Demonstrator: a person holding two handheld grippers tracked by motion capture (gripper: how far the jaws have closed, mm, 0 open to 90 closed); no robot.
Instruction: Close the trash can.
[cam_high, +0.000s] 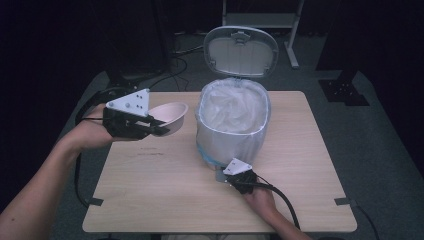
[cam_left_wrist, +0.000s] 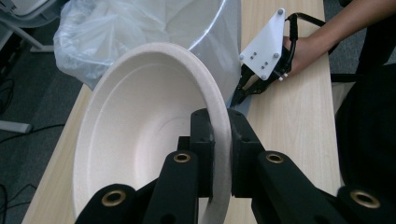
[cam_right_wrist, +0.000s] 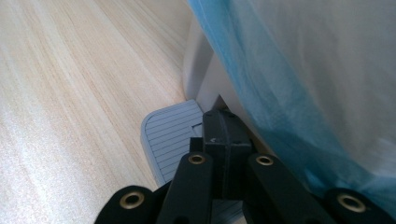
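Above table's left half, beside bin (cam_high: 232, 120): bowl (cam_high: 170, 116) held aloft, tilted, rim pinched between closed jaws of left gripper (cam_left_wrist: 219, 140). Looks light, thin, stiff moulded pulp; matt, not slippery; rim likely crushes under hard squeeze. Best hold: rim edge, as now. Bin lid (cam_high: 241, 51) up, white liner (cam_left_wrist: 93, 32) inside. Right gripper (cam_right_wrist: 224, 135) closed on nothing, tips pressing grey pedal (cam_right_wrist: 170, 135) at bin's foot. Table (cam_high: 165, 195) pale wood.
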